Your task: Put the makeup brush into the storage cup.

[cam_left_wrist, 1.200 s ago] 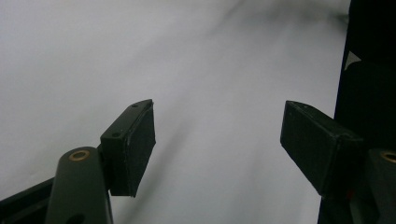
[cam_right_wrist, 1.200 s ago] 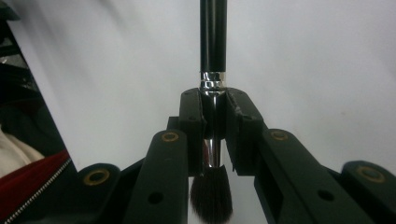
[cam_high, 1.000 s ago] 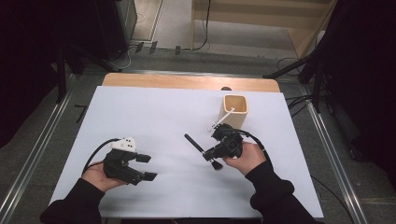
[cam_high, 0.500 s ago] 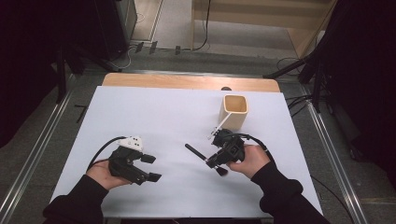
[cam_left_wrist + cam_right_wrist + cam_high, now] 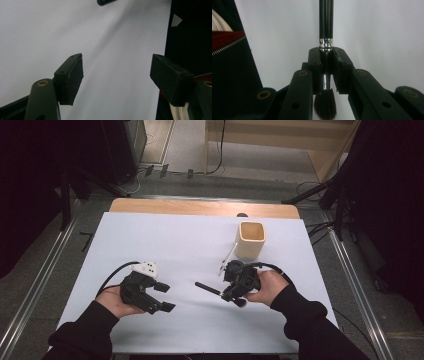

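A make-up brush [image 5: 206, 288] with a black handle, silver ferrule and dark bristles is clamped in my right gripper [image 5: 227, 295] at the table's middle right. In the right gripper view the pads [image 5: 315, 65] of my right gripper [image 5: 327, 65] press on the ferrule, the handle [image 5: 326, 20] runs away from me and the bristles [image 5: 325, 105] hang behind the jaws. My left gripper [image 5: 165, 297] rests low at the front left, open. In the left gripper view, white sheet alone lies between the wide-apart jaws of my left gripper [image 5: 117, 75]; the brush tip [image 5: 105, 2] shows at the top edge.
A beige square cup [image 5: 250, 240] stands upright behind my right hand, with a thin white stick [image 5: 227, 257] lying beside it. The white sheet [image 5: 165, 240] covers the table; a wooden strip [image 5: 200, 207] marks the far edge. Metal rails run along both sides on the floor.
My right hand has drifted slightly toward the near edge, and the brush handle has sunk to lie flatter over the sheet. The left hand has hardly moved.
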